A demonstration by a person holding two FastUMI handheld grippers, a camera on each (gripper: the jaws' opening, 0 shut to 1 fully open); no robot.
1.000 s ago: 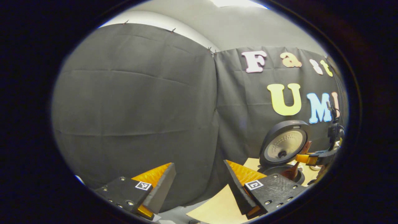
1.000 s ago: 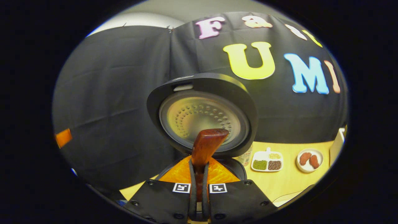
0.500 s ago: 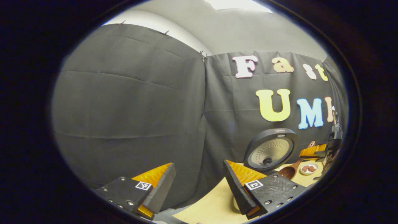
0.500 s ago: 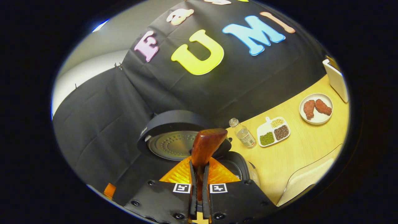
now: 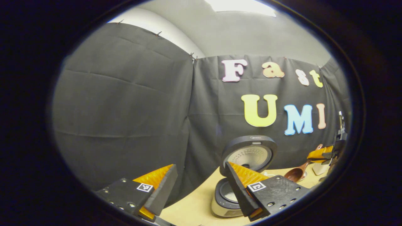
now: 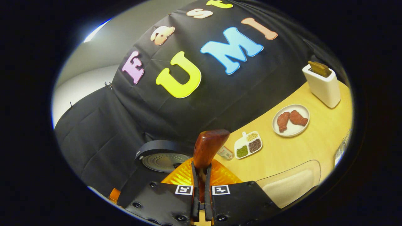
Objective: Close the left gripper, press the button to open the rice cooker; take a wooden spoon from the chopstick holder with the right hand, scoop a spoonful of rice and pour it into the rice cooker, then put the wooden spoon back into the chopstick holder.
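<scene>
I've swung my right gripper point(image 6: 201, 188), clamped on the wooden spoon point(image 6: 209, 147), away from the open rice cooker point(image 5: 238, 175) at lower left, white chopstick holder point(image 6: 323, 84) now upper right for the return, left gripper point(image 5: 201, 185) gaping empty.

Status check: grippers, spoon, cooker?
Left gripper open, empty. Right gripper shut on wooden spoon. Rice cooker lid up. Nothing blocking.
</scene>
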